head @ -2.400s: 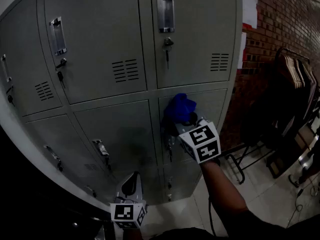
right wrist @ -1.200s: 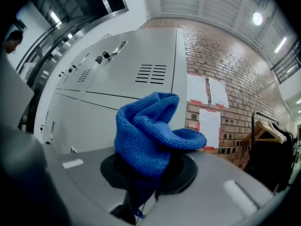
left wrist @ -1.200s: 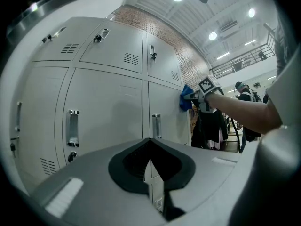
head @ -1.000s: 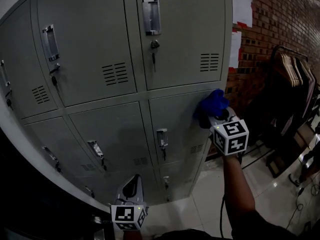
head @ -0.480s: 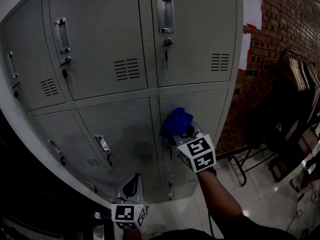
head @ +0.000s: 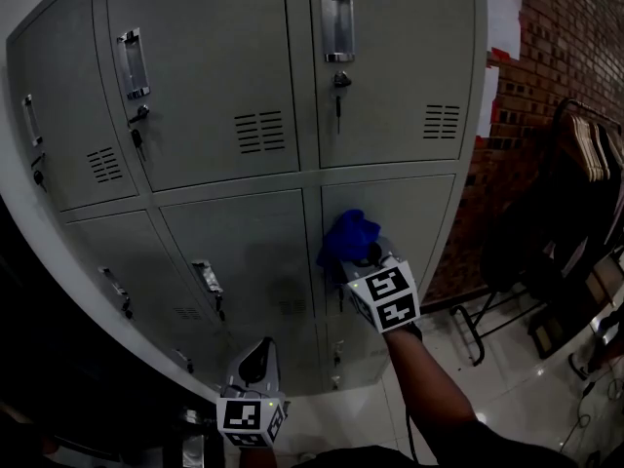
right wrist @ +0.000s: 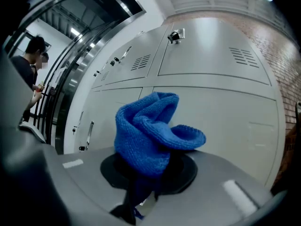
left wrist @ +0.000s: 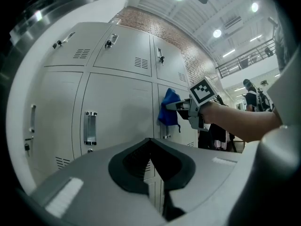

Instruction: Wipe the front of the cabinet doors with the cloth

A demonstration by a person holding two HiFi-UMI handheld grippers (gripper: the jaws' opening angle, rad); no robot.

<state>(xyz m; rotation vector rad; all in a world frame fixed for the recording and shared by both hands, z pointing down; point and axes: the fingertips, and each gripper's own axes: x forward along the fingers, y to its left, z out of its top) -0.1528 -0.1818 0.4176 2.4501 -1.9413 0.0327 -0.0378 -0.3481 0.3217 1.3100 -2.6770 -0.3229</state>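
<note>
Head view showed grey lockers [head: 224, 105], brick wall [head: 556, 57] at 2 o'clock. Right gripper [head: 363, 253], clamped on cloth [head: 348, 234], had barely shifted. Left gripper [head: 258, 352] stayed closed.

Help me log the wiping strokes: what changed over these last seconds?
The right gripper, shut on the cloth, swept right across the lower door to its edge, then back left. The left gripper stayed low, shut and empty.

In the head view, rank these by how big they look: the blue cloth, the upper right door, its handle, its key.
Largest to smallest:
upper right door
blue cloth
handle, looking only slightly smaller than the cloth
key
</note>
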